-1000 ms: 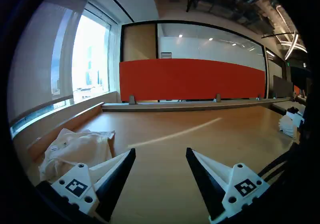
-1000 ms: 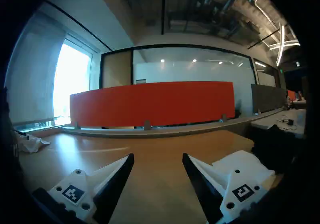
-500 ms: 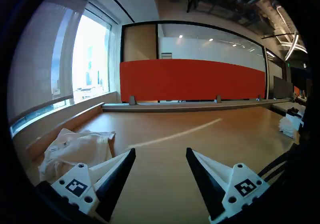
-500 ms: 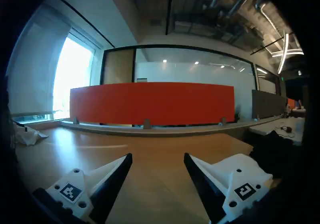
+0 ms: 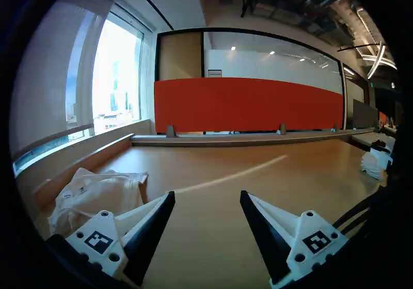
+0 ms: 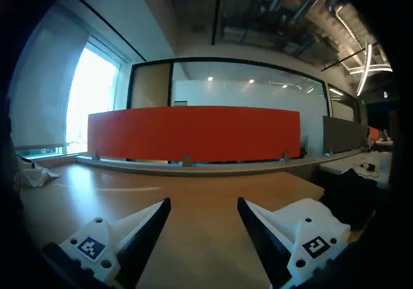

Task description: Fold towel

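A crumpled white towel [image 5: 98,196] lies on the wooden table [image 5: 222,170] by the window-side edge, just behind my left gripper's left finger. My left gripper [image 5: 206,197] hovers low over the table, open, with nothing between its fingers. In the right gripper view the same crumpled towel [image 6: 33,174] shows far off at the left. My right gripper [image 6: 203,202] is also open and empty above the bare wood [image 6: 201,186]. Something white and flat [image 6: 310,209], maybe folded cloth, sits right behind its right finger.
A red divider panel [image 5: 248,103] runs along the table's far edge. A small stack of white folded cloth [image 5: 372,164] rests at the far right of the left gripper view. A dark bulky object [image 6: 356,196] stands at the right edge of the table. A window ledge borders the left.
The right gripper's view has shifted slightly, with the divider sitting a bit lower and the towel nearer the left edge. The left gripper has barely moved. Both stay open.
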The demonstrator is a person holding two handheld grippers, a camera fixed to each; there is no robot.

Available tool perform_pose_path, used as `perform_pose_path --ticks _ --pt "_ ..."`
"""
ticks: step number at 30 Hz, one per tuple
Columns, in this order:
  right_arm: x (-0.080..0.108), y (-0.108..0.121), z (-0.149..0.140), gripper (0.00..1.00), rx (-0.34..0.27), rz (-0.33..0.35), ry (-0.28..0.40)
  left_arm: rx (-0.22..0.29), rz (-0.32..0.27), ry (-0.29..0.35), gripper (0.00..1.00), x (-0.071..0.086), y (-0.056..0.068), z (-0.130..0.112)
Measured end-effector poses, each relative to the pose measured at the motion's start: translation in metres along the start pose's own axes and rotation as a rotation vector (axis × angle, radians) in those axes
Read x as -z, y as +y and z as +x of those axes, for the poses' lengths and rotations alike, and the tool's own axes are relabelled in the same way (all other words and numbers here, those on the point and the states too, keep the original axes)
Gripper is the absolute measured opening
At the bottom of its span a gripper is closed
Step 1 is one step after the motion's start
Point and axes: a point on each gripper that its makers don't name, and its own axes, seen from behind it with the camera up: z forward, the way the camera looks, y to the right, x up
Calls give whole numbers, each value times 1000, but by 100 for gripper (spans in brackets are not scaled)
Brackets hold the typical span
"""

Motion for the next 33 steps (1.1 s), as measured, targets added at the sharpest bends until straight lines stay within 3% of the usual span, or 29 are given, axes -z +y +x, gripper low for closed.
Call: perform_pose_path --ticks 9,21,33 --pt "0 0 0 100 0 0 -1 1 10 11 93 -5 -2 4" --pt "0 0 -1 100 -1 0 0 -50 18 43 94 -12 -3 13" --pt "0 0 0 100 0 1 -1 -76 30 61 93 -20 0 6"
